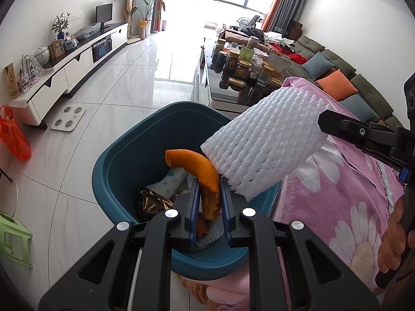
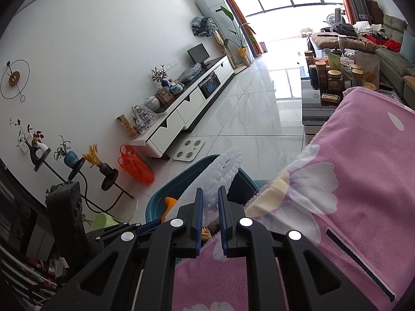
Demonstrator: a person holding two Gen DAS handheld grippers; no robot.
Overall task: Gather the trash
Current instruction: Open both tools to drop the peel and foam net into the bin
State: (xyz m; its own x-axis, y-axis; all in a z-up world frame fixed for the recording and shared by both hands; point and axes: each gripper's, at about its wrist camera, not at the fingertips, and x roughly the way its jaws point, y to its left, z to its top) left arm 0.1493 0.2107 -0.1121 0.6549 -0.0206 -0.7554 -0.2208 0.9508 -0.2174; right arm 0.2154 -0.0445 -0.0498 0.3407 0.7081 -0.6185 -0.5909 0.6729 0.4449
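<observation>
Holding both pieces over the bin (image 1: 111, 171), we are at the drop step. Our left gripper (image 1: 209, 189) has its jaws nearly closed on an orange peel (image 1: 205, 173), which curves up and out above the trash already inside: a foil wrapper (image 1: 153, 204) and some paper. Our right gripper (image 2: 208, 202) is pinched almost shut on one end of a white foam net (image 1: 262, 150), which slants across the bin's near corner, its lower end beside the peel. The bin stands on the floor against a pink flowered cloth (image 2: 363, 181). Next, we judge, both jaws must open with each piece fully inside the rim; the net reaches partly over the cloth, so it may need to come further in.
</observation>
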